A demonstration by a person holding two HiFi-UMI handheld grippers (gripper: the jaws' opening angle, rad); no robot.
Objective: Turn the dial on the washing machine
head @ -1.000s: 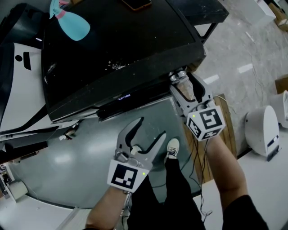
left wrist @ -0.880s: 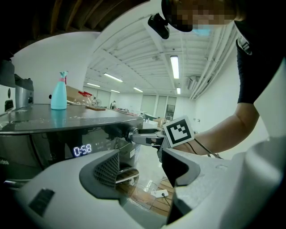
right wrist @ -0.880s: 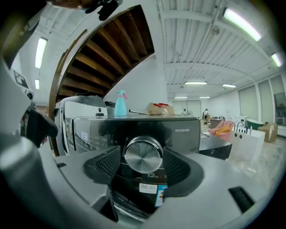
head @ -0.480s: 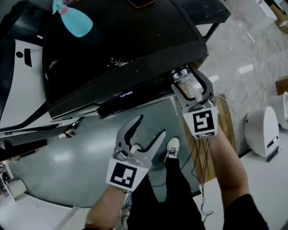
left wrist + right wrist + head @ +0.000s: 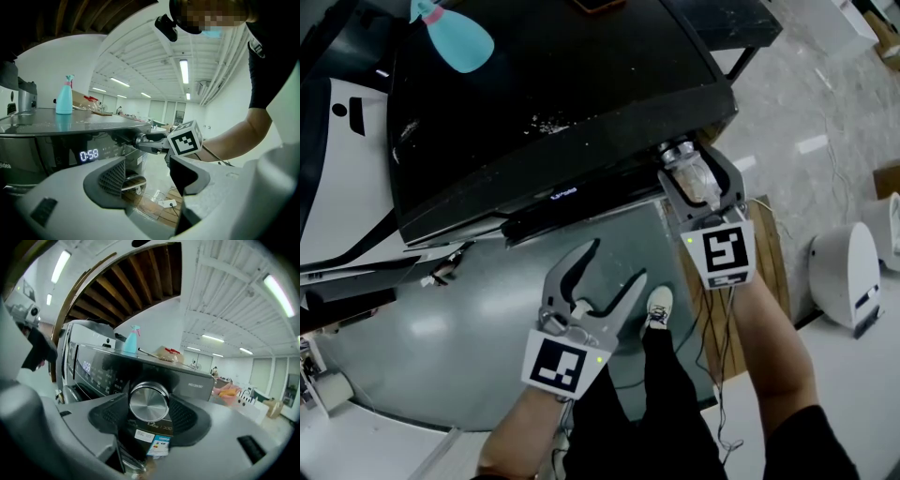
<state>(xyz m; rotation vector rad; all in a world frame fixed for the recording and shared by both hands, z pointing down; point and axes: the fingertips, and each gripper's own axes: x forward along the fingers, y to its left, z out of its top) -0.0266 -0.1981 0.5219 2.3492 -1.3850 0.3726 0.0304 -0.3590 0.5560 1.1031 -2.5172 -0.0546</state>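
The washing machine (image 5: 553, 84) has a glossy black top and a lit display (image 5: 88, 155). Its silver dial (image 5: 149, 401) is at the panel's right end (image 5: 680, 150). My right gripper (image 5: 691, 171) holds the dial head-on; its jaws have just been closing with the dial between them, and both pads touch the dial's sides. My left gripper (image 5: 614, 264) hangs open and empty lower down, in front of the machine's door, well apart from the panel. In the left gripper view, the left gripper (image 5: 147, 171) frames the right gripper's marker cube (image 5: 185, 138) at the dial.
A teal spray bottle (image 5: 455, 37) stands on the machine's top at the back left. A white machine (image 5: 347, 141) adjoins on the left. A wooden pallet (image 5: 773, 262) with cables and a white round appliance (image 5: 848, 272) lie to the right. The person's shoe (image 5: 660, 307) is below.
The right gripper has rolled on the dial, so its marker cube now faces the head camera squarely. The left gripper has stayed where it was.
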